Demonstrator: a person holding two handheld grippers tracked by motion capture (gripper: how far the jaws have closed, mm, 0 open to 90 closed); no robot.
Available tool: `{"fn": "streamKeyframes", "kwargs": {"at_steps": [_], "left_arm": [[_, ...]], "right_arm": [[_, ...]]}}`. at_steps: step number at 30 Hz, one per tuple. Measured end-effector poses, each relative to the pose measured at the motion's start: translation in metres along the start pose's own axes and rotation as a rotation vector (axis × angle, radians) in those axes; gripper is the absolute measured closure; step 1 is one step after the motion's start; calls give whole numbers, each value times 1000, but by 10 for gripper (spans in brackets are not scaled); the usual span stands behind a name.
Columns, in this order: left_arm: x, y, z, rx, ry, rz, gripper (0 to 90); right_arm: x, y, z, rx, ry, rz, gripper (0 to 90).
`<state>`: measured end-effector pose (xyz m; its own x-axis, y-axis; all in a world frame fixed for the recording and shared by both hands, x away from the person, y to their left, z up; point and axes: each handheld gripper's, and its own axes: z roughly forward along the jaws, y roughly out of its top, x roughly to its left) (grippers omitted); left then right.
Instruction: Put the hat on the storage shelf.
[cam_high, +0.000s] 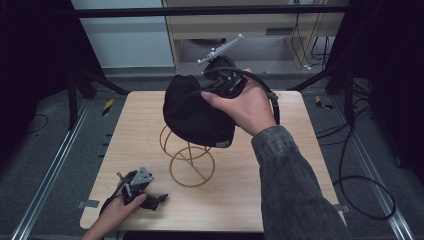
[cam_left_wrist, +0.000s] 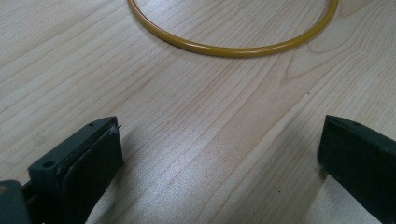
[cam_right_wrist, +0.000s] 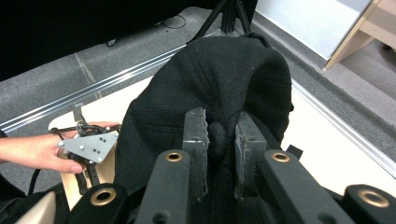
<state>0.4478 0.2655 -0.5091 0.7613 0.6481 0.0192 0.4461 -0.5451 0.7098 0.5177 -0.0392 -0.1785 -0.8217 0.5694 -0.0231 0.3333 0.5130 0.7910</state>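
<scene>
A black cap (cam_high: 195, 112) hangs over the top of a yellow wire stand (cam_high: 191, 165) in the middle of the wooden table (cam_high: 280, 175). My right gripper (cam_right_wrist: 219, 133) is shut on a fold of the black cap (cam_right_wrist: 215, 79), pinching the cloth between its two jaws. In the high view this right gripper (cam_high: 207, 90) sits at the cap's far upper side. My left gripper (cam_high: 157, 200) rests low at the table's front left, open, with bare wood between its jaws. Ahead of the left gripper (cam_left_wrist: 217, 154) lies the stand's yellow base ring (cam_left_wrist: 233, 49).
The table's front edge runs close behind the left hand (cam_high: 112, 215). A dark sleeve (cam_high: 295, 185) crosses the table's right half. Tripod legs (cam_high: 82, 82) and cables (cam_high: 360, 150) stand on the grey floor around the table.
</scene>
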Motion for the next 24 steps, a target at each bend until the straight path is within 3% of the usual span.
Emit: {"fn": "streamKeyframes", "kwargs": {"at_steps": [24], "left_arm": [[0, 0, 0, 1, 0, 1, 0]], "right_arm": [[11, 3, 28, 53, 22, -21, 781]]}}
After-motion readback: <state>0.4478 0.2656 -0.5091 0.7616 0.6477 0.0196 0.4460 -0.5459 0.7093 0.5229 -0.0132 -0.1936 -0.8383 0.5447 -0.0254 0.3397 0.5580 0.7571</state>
